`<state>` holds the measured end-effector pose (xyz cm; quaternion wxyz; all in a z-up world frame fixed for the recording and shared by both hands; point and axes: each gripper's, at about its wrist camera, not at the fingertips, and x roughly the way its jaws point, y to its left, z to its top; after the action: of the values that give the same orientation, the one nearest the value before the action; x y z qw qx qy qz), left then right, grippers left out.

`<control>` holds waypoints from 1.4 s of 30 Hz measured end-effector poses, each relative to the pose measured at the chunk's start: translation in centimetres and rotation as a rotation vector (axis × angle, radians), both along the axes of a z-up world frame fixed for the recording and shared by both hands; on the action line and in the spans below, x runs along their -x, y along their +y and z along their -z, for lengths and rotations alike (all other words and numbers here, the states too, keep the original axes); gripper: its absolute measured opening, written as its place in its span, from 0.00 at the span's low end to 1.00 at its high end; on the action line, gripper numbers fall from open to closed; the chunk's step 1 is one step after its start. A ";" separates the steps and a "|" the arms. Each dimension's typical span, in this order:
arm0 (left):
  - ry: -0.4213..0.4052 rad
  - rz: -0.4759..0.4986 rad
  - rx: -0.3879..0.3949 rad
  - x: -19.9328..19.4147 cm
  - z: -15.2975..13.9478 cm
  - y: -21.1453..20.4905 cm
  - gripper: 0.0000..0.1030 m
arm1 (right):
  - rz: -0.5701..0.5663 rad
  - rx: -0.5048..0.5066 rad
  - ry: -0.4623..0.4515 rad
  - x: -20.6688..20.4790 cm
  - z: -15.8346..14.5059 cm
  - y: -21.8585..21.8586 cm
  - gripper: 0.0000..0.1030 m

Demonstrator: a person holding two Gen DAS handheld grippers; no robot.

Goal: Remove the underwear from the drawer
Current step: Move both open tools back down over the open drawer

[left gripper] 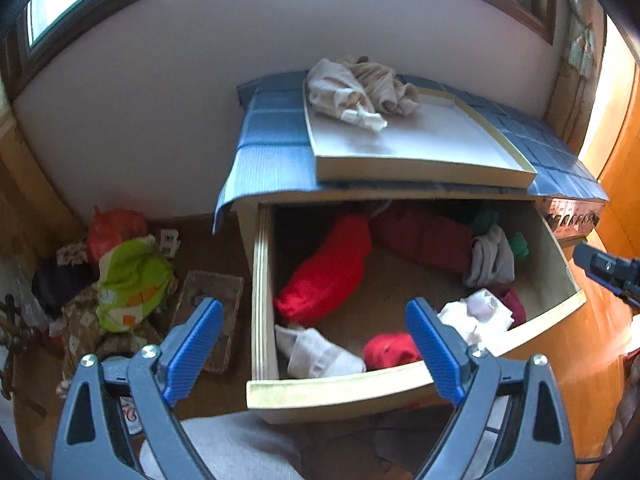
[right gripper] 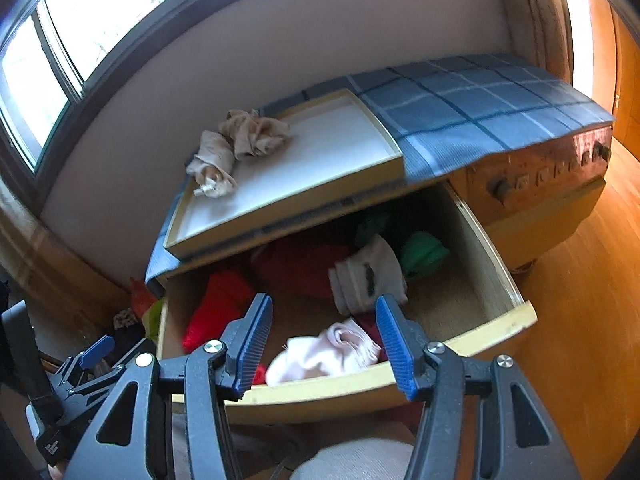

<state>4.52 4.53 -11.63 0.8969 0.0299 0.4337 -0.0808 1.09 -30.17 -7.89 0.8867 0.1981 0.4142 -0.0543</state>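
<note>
The wooden drawer (left gripper: 340, 390) (right gripper: 516, 322) is pulled open and holds rolled clothes: red rolls (left gripper: 328, 270) (right gripper: 218, 308), a white-grey roll (left gripper: 492, 258) (right gripper: 366, 276), a pale pink-white piece (left gripper: 476, 312) (right gripper: 328, 354) near the front, a white piece (left gripper: 316, 352) and a small red piece (left gripper: 390, 350). Beige underwear (left gripper: 360, 90) (right gripper: 236, 144) lies on a white tray (left gripper: 420, 148) (right gripper: 320, 160) on the cabinet top. My left gripper (left gripper: 314, 344) is open, above the drawer's front left. My right gripper (right gripper: 324, 344) is open, above the pale piece.
A blue checked cloth (left gripper: 268, 148) (right gripper: 480, 108) covers the cabinet top. Bags and clutter (left gripper: 128, 276) lie on the floor left of the drawer. A wall stands behind, wood floor (right gripper: 580, 320) to the right. The right gripper's tip shows at the left wrist view's right edge (left gripper: 608, 270).
</note>
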 end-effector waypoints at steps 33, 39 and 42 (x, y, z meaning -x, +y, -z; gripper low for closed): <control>-0.174 0.009 -0.010 -5.7 0.0 1.1 0.92 | 0.094 0.061 0.092 -6.2 2.8 -1.7 0.55; -0.043 0.039 -0.051 -7.6 2.1 0.3 0.92 | 0.073 0.039 0.253 -8.0 6.9 -2.0 0.55; -0.008 0.075 -0.067 -8.6 2.5 -1.3 0.92 | 0.085 0.025 0.282 -8.6 7.5 -2.6 0.55</control>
<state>13.09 3.20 -14.10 0.8935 0.0763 0.4311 -0.0998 9.70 -32.79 -15.38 0.8191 0.1946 0.5252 -0.1243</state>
